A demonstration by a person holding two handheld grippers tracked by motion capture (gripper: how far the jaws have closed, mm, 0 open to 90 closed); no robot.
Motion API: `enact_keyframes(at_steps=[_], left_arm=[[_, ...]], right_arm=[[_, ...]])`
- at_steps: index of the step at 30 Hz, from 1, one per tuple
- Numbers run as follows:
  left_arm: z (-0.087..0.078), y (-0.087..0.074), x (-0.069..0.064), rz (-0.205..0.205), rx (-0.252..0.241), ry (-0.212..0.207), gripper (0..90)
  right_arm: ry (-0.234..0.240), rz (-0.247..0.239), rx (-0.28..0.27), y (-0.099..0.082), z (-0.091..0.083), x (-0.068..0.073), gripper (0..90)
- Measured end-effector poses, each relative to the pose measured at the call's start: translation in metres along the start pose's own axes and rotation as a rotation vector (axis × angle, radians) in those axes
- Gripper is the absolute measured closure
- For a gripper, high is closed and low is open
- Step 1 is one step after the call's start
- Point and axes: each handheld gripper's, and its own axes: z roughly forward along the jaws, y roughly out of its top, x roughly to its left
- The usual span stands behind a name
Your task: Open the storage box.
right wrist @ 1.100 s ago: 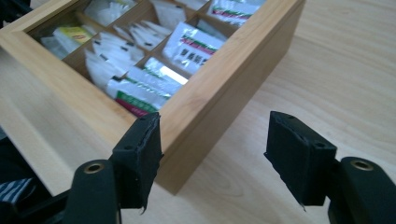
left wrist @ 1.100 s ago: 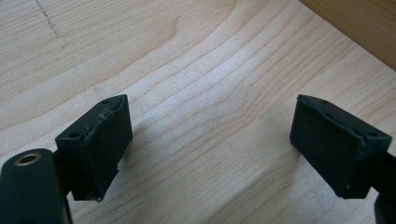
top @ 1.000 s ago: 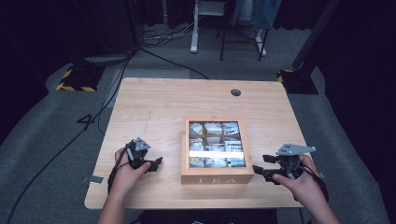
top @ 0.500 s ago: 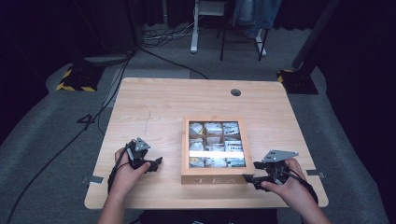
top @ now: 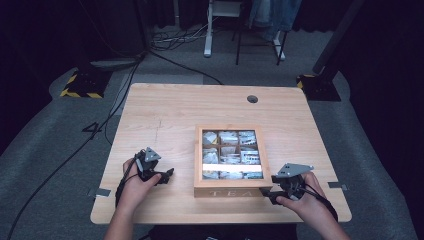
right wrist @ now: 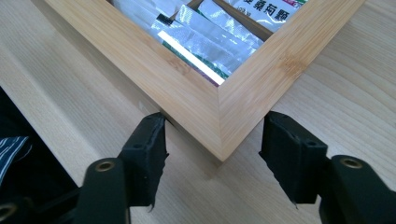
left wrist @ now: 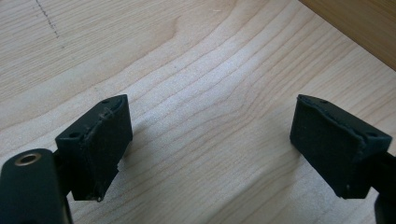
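A wooden tea box (top: 227,192) with a glass lid and several sachets (top: 230,147) inside sits in the table's near middle. My right gripper (top: 267,194) is at its near right corner. In the right gripper view that corner (right wrist: 219,121) lies between the jaws of this gripper (right wrist: 215,140). They have just been closing, and their tips now touch the front wall and the side wall. My left gripper (top: 167,175) rests low on the table left of the box. It is open (left wrist: 210,140) over bare wood, and the box's side (left wrist: 359,23) lies beyond its right jaw.
The pale wooden table (top: 165,115) has a round cable hole (top: 252,99) at the back right. Its front edge (right wrist: 28,112) runs just behind my right gripper. A metal stand (top: 220,30) and cables lie on the dark floor beyond.
My right gripper has moved left and down, from beside the box to its near right corner. The left gripper has stayed where it was.
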Motion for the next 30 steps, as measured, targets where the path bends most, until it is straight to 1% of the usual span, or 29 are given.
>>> enact_keyframes(at_steps=[4,9,16,17,20,21,22,30], left_arm=[[0.000,0.000,0.000,0.000,0.000,0.000,13.6],[0.000,0.000,0.000,0.000,0.000,0.000,13.6],[0.000,0.000,0.000,0.000,0.000,0.000,13.5],[0.000,0.000,0.000,0.000,0.000,0.000,13.6],[0.000,0.000,0.000,0.000,0.000,0.000,13.6],[0.000,0.000,0.000,-0.001,0.000,0.000,13.6],[0.000,0.000,0.000,0.000,0.000,-0.001,13.5],[0.000,0.000,0.000,0.000,0.000,0.000,13.5]], right_arm=[[-0.002,-0.002,0.001,0.000,0.000,0.000,43.4],[0.008,0.018,-0.005,0.001,-0.003,0.000,44.7],[0.003,0.020,-0.017,0.002,-0.008,0.000,47.0],[0.002,0.026,-0.020,0.003,-0.010,0.000,49.9],[-0.001,0.032,-0.035,0.003,-0.013,0.000,50.6],[-0.002,0.038,-0.049,0.004,-0.016,-0.001,51.7],[-0.001,0.047,-0.059,0.004,-0.017,0.000,52.2],[0.014,0.075,-0.117,0.006,-0.027,-0.004,55.1]])
